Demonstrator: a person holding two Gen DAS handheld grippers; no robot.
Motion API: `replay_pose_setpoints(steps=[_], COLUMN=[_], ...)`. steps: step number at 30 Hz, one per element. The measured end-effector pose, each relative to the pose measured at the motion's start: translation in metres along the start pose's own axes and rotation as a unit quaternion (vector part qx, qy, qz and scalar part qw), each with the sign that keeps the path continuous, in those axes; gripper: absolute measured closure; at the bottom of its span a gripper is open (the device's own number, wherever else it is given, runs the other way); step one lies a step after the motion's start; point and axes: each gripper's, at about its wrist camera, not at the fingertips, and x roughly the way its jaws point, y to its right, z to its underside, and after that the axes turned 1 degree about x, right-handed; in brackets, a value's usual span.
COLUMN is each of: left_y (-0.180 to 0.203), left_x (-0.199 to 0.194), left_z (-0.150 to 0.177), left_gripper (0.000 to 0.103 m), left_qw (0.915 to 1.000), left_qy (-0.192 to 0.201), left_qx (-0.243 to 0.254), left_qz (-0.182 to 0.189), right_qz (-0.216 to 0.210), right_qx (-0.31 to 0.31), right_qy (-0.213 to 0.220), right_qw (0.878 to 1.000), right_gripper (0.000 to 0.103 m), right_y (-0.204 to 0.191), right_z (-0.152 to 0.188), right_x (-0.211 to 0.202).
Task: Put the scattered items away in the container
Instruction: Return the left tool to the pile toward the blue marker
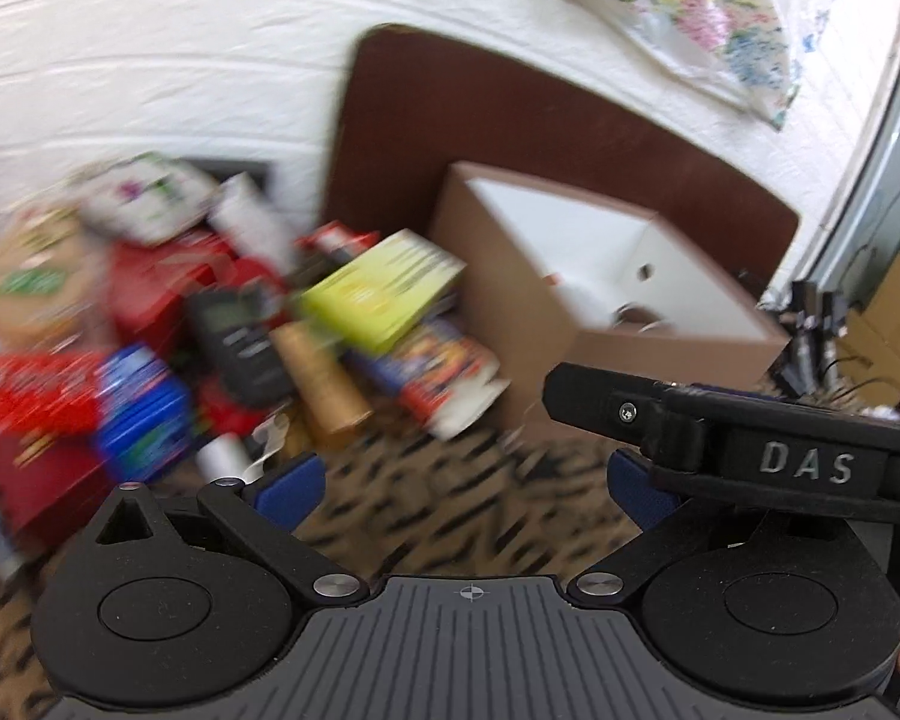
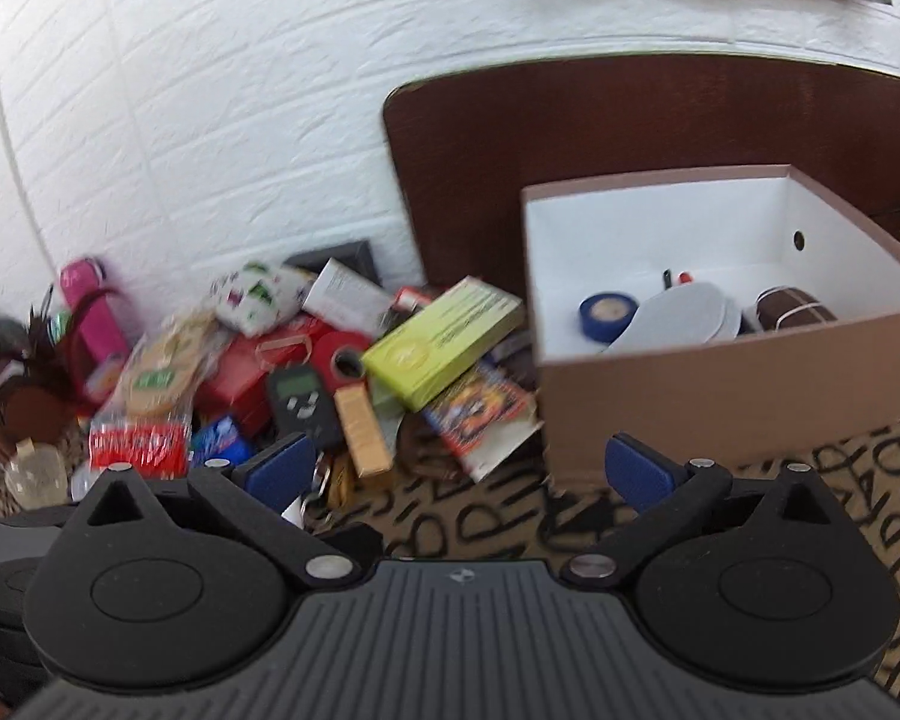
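A brown cardboard box (image 2: 720, 384) with a white inside stands at the right; it holds a blue tape roll (image 2: 606, 313), a white round thing and a brown bundle. It also shows in the left wrist view (image 1: 510, 300). A pile of scattered items lies left of it: a yellow-green box (image 2: 444, 339), a black handheld device (image 2: 300, 399), a tan carton (image 2: 363, 432), a red tape roll (image 2: 342, 357). My left gripper (image 1: 462, 486) is open and empty above the patterned cloth. My right gripper (image 2: 459, 471) is open and empty in front of the box and pile.
A dark brown board (image 2: 630, 132) leans on the white brick wall behind the box. A pink bottle (image 2: 90, 306) and a clear jar (image 2: 36, 474) sit at the far left. The other gripper's black body (image 1: 750, 450) crosses the left wrist view at right.
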Motion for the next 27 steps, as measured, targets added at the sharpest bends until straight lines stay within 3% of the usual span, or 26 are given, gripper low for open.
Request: replay_pose_setpoints(steps=[4, 9, 13, 23, 26, 27], left_y=[-0.037, -0.090, -0.121, -0.162, -0.168, -0.169], left_x=[-0.027, -0.053, -0.065, -0.070, -0.061, -0.058], left_z=[0.033, 0.063, 0.077, 0.081, 0.078, 0.077], left_gripper=[0.000, 0.000, 0.000, 0.001, 0.005, 0.007], left_qw=[0.9991, 0.9947, 0.9909, 0.9866, 0.9867, 0.9867], left_qy=[-0.006, -0.014, -0.018, -0.008, -0.009, -0.011], left_qx=[-0.009, -0.049, -0.061, -0.117, -0.122, -0.122], left_qz=[-0.041, -0.089, -0.119, -0.113, -0.107, -0.107], right_qz=[0.015, -0.047, -0.071, -0.052, -0.050, -0.042], right_qx=[-0.031, -0.002, 0.036, 0.007, -0.024, -0.033], right_qy=[-0.024, -0.056, -0.095, -0.092, -0.092, -0.093], right_qw=[0.999, 0.997, 0.992, 0.994, 0.994, 0.994], right_gripper=[0.000, 0.001, 0.001, 0.002, 0.012, 0.019], right_y=[-0.039, -0.063, -0.069, -0.078, -0.088, -0.092], right_z=[0.030, 0.062, 0.078, 0.091, 0.092, 0.092], right_x=[0.008, 0.020, 0.032, 0.042, 0.051, 0.056])
